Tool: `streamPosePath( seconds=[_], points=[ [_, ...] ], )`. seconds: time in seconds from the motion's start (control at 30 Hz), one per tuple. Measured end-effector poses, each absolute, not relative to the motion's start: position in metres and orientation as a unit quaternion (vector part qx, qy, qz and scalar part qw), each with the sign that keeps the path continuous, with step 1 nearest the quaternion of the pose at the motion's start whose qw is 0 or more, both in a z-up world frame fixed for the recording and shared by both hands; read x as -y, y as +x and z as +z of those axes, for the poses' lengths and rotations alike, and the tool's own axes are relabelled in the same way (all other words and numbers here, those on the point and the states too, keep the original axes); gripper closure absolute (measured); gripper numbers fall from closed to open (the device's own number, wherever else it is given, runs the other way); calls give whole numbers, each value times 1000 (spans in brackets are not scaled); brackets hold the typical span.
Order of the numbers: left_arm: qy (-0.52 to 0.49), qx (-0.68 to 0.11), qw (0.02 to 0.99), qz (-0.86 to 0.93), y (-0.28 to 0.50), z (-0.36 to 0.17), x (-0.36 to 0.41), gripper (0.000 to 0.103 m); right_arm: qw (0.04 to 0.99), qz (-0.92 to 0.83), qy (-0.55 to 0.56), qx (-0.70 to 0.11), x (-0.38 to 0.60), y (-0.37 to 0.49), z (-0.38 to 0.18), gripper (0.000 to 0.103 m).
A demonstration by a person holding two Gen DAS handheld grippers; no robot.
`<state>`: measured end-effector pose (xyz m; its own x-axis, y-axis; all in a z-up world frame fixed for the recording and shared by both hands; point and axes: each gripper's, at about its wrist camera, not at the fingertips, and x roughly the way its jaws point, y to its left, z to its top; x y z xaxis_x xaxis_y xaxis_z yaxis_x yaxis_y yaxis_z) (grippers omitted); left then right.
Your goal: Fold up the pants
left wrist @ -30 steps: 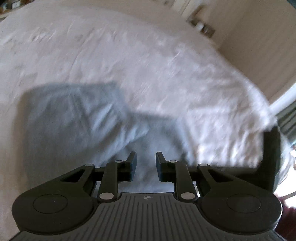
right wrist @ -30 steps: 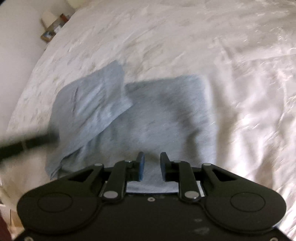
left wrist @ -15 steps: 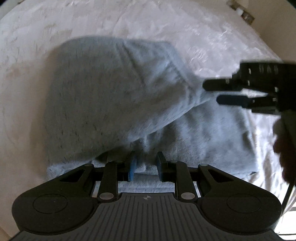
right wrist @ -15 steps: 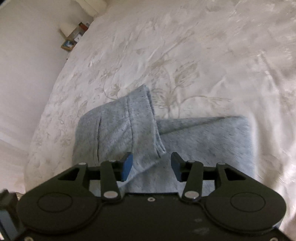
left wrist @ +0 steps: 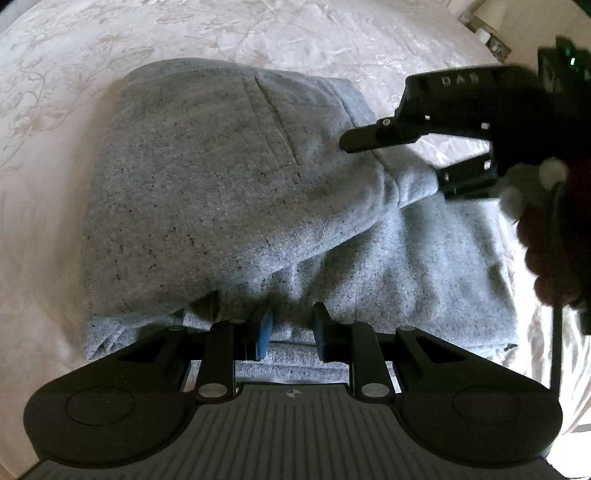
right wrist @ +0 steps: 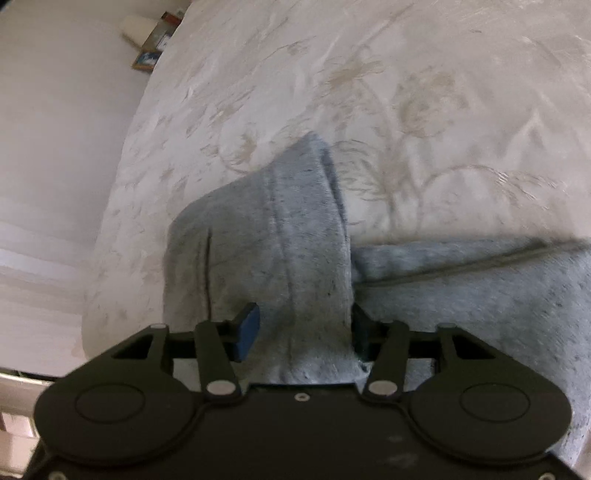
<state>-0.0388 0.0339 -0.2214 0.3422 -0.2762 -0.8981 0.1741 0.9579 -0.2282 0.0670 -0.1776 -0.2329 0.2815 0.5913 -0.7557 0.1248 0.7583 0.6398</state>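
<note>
Pants (left wrist: 229,192) of grey speckled knit lie partly folded on the bed (left wrist: 258,33), which wears a pale floral cover; a thicker upper flap with a pocket seam lies askew over a flatter lower layer. Fabric like this looks soft, limp and light, with no stiffness to hold a crease, so it should drape and bunch wherever it is lifted; it is best taken at a hemmed edge or corner, where the layers pinch together, rather than mid-panel. The left tool (left wrist: 291,328) points steeply down at the near edge of the stack, its jaws narrowly apart with a ridge of cloth rising between them; whether the pads actually press it I cannot tell. The right tool (right wrist: 303,332) reaches in from the side, angled downward, straddling the banded end of the upper flap, and its jaws are closing around that cloth. A hand (left wrist: 554,251) shows behind the right tool in the left wrist view.
</note>
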Motion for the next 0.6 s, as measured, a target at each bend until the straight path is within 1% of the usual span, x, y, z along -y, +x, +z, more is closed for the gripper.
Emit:
streamPosePath(
  seconds=[0.03,0.13,0.2,0.27,0.33,0.4,0.5,0.6],
  points=[
    [-46,-556,819,-136,-40,-222,-34,80,745,164,297,-574,174,69,-226,88],
    [-43,-554,821,-135,-42,-222,-33,80,767,195,284,-542,167,66,-192,89],
    [-41,-552,822,-135,-44,-222,-32,80,782,221,291,-505,165,60,-157,89],
    [-39,-550,823,-134,-47,-221,-32,80,804,232,275,-473,163,49,-121,89],
    [-34,-548,825,-135,-49,-220,-31,80,821,228,267,-449,170,35,-95,89],
    [-26,-546,826,-138,-52,-218,-29,80,835,207,260,-438,182,19,-80,89],
    [-19,-545,827,-141,-55,-216,-26,80,847,169,236,-446,203,-7,-82,89],
    [-13,-548,824,-145,-59,-215,-25,80,837,108,229,-484,224,-27,-108,88]
  ],
)
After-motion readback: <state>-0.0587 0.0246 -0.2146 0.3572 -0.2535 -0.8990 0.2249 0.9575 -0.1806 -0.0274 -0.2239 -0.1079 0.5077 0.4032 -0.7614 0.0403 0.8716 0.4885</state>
